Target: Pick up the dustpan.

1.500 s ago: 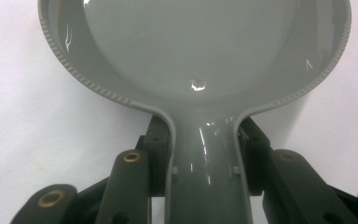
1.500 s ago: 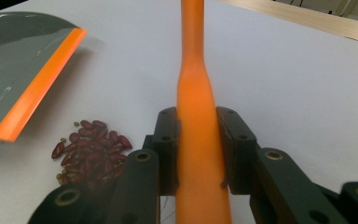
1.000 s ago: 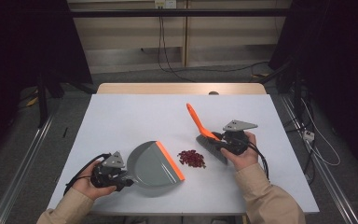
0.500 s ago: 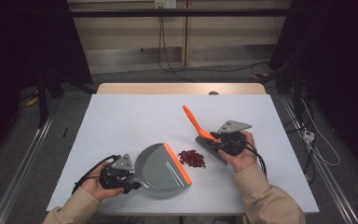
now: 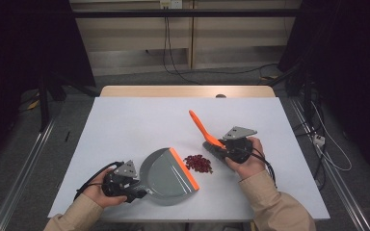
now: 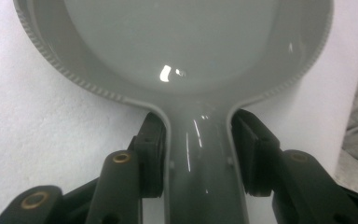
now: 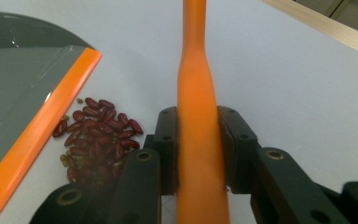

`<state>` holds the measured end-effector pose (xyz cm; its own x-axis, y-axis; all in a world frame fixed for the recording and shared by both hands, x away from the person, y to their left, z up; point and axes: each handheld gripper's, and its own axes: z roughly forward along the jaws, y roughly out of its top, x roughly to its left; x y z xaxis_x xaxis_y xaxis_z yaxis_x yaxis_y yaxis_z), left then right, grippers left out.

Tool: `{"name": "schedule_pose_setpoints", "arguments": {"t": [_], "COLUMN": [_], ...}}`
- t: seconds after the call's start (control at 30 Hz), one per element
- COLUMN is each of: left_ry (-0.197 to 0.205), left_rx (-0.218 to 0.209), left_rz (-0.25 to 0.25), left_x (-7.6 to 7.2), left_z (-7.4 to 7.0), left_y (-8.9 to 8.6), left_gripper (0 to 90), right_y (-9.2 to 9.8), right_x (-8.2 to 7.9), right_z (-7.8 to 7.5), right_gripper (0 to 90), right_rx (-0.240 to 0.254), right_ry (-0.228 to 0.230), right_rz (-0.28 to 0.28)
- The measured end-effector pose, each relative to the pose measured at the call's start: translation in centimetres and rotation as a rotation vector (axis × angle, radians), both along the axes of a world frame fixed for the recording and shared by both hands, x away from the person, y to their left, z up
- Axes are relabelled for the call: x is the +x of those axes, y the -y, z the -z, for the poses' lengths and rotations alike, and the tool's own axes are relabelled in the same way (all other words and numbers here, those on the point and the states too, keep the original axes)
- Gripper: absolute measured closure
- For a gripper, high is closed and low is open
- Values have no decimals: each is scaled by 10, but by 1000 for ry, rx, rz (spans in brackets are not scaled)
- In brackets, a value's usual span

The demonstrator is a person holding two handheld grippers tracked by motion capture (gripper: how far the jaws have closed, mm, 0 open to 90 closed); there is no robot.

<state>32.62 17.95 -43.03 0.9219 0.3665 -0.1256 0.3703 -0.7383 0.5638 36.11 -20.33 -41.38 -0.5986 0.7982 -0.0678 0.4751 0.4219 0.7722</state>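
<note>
— How far along is the sweeping?

— Barely begun, I'd judge. The red beans (image 5: pixel 198 163) lie in one small heap on the tabletop (image 5: pixel 125 125), just beside the orange lip of the grey dustpan (image 5: pixel 166 171), and none are in the pan. The left hand-held gripper (image 5: pixel 137 190) has the dustpan's handle between its jaws, which have just been opening a little; the right pad stands slightly off the handle (a loosened hold, as the left gripper view has it).

— And the brush?

— The right hand-held gripper (image 5: pixel 220 147) is clenched on the orange brush handle (image 7: pixel 196 116), just beyond the heap. The whole push into the pan is left.

— The surroundings?

— A white tabletop with a wooden far edge, grey floor, cables (image 5: pixel 173 57) trailing along the back wall, dark at both sides.
</note>
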Motion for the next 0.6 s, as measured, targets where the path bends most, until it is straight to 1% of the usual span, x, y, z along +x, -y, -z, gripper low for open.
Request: {"name": "schedule_pose_setpoints", "arguments": {"t": [0.07, 0.13, 0.17, 0.2, 0.27, 0.3, 0.33, 0.37, 0.4, 0.5, 0.53, 0.57, 0.6], "left_ry": [-1, -4, -2, 5, 4, 0, -6, -3, -8, -13, -9, -13, -11], "left_rx": [-1, -19, -13, -24, -20, -29, -26, -24, -29, -23, -17, -21, -21], "left_rz": [-6, -24, -25, -34, -37, -40, -34, -23, -33, -25, -19, -30, -25], "left_x": [-1, -1, -1, -1, -1, -1, -2, -2, -2, -1, 0, 0, 0], "left_z": [-2, -1, -3, -3, -4, -3, -3, -3, -3, -4, -4, -4, -4], "left_y": [-3, -5, -6, -6, -6, -5, -5, -5, -4, -4, -4, -4, -3], "left_gripper": [541, 524, 524, 524, 543, 556, 576, 609, 620, 625, 626, 626, 627], "right_y": [1, 2, 2, 2, 2, 1, 1, 2, 2, 3, 3, 2, 2], "right_x": [-1, -3, -3, -4, -6, -6, -6, -6, -6, -5, -4, -3, -2], "right_z": [2, 2, 3, 3, 3, 3, 4, 4, 4, 4, 5, 7, 10], "right_gripper": [716, 716, 716, 717, 715, 715, 713, 712, 711, 703, 688, 683, 694], "right_rx": [23, 37, 44, 48, 40, 41, 45, 45, 46, 55, 47, 17, -6], "right_ry": [4, 2, 4, 6, 7, 12, 19, 22, 17, 8, 1, -15, -24], "right_rz": [17, 27, 36, 37, 41, 44, 44, 42, 41, 46, 49, 53, 52]}}
